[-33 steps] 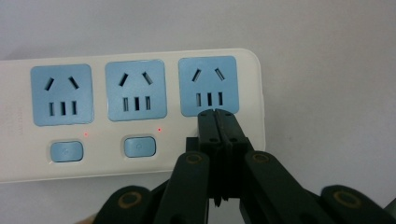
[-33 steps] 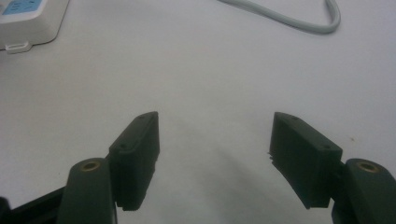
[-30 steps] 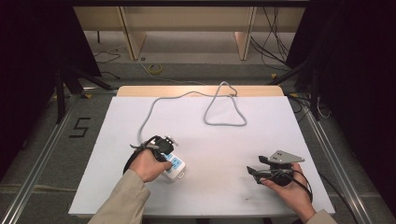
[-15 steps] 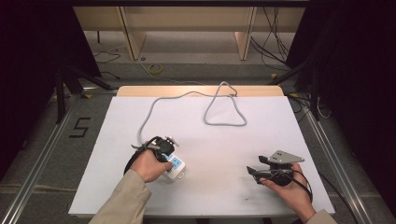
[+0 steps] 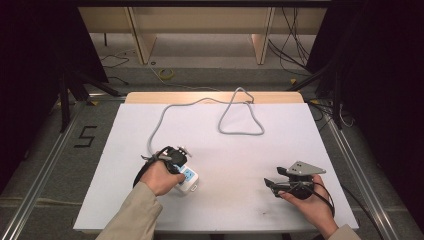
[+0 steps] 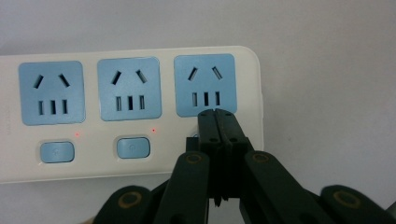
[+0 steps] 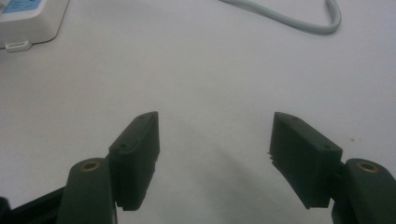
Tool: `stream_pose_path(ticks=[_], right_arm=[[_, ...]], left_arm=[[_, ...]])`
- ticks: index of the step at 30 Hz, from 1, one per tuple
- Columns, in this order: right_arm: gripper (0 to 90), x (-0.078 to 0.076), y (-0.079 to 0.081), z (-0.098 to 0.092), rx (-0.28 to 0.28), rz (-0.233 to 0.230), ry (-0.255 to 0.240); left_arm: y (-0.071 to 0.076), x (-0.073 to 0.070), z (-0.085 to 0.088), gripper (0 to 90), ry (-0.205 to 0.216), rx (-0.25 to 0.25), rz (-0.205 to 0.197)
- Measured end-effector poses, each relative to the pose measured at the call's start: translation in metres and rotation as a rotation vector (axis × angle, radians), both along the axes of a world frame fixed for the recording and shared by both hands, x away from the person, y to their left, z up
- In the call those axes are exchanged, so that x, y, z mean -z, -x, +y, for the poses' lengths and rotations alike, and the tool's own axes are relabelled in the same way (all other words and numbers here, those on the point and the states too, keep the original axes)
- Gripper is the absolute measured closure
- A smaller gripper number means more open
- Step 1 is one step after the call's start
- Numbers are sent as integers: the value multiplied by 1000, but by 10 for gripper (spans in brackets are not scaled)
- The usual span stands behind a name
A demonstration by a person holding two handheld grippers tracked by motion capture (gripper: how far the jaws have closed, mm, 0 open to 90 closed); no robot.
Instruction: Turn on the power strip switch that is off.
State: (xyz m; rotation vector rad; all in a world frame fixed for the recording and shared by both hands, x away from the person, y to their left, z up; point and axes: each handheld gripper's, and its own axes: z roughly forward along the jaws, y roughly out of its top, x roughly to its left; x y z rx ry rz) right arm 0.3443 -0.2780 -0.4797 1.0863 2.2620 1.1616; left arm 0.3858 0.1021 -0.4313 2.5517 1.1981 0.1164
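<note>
A white power strip (image 6: 135,100) with three blue sockets lies on the white table (image 5: 230,155). Small red lights glow beside its two visible blue buttons (image 6: 133,147). My left gripper (image 6: 217,115) is shut with nothing between its jaws. Its tips rest just under the third socket and hide the spot where a third button would sit. In the high view that gripper (image 5: 180,167) sits over the strip (image 5: 190,180) at the front left. My right gripper (image 7: 215,140) stands open above bare table at the front right (image 5: 272,184), well apart from the strip (image 7: 25,21).
The strip's grey cable (image 5: 240,131) runs back from the strip and loops across the far half of the table; part of it shows in the right gripper view (image 7: 299,21). Wooden shelving (image 5: 200,30) stands beyond the table's far edge.
</note>
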Motion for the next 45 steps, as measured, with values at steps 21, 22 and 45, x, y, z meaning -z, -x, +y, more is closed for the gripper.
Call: stream_pose_path(ticks=[21,22,45], right_arm=[[340,0,0,1,-4,3,-1],[340,0,0,1,-5,4,0],[340,0,0,1,-2,2,-1]], left_arm=[[0,3,3,898,23,-26,11],[0,3,3,898,24,-26,11],[0,5,6,900,47,-45,15]])
